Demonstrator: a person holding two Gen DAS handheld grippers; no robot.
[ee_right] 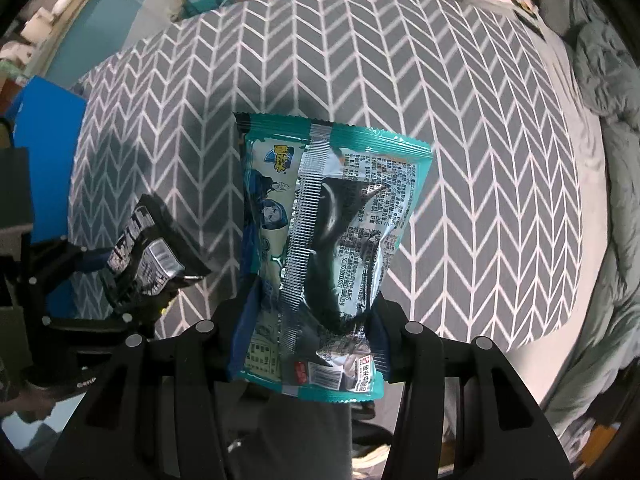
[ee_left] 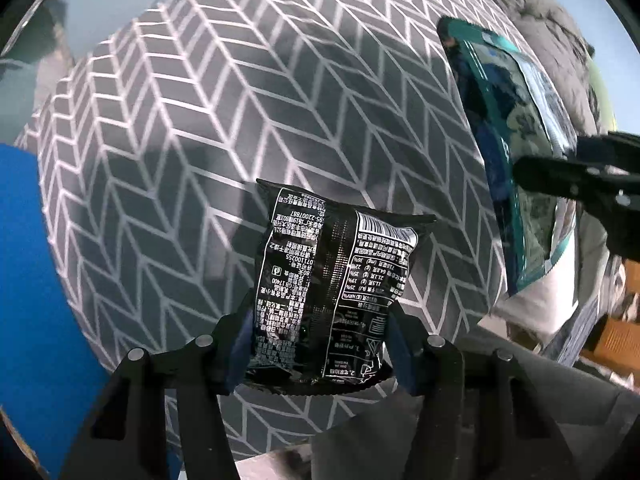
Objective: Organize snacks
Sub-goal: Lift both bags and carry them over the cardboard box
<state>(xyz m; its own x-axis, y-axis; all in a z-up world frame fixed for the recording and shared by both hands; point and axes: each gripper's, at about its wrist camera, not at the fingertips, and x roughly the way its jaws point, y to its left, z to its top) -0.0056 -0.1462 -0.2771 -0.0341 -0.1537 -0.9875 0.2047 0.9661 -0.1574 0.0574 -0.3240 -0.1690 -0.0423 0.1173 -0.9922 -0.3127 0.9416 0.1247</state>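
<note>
Plainly, both snacks are airborne over the bed. The black snack packet (ee_left: 332, 292) sits upright in the left claw (ee_left: 320, 344), whose two blue-padded fingers press in on its lower sides, closed firmly enough to dent the film; its printed back with the barcode faces the camera. The teal snack packet (ee_right: 324, 248) is held the same way by the right claw (ee_right: 312, 340), pinched low across its width, back seam and barcode toward the lens, top edge free. Gripping near the bottom probably keeps each bag standing rather than flopping, and leaves the top clear for setting it down.

Seen from the right wrist, the left claw and its black packet hang just to the left of the teal one, apart, not touching. Below them spreads the grey bedsheet with a white herringbone pattern (ee_right: 440, 120), with a rumpled grey-green blanket (ee_right: 608, 80) along its right side. A blue box (ee_right: 44, 120) stands at the left edge of the bed; it may be where the snacks are meant to go, though that is only a guess.
</note>
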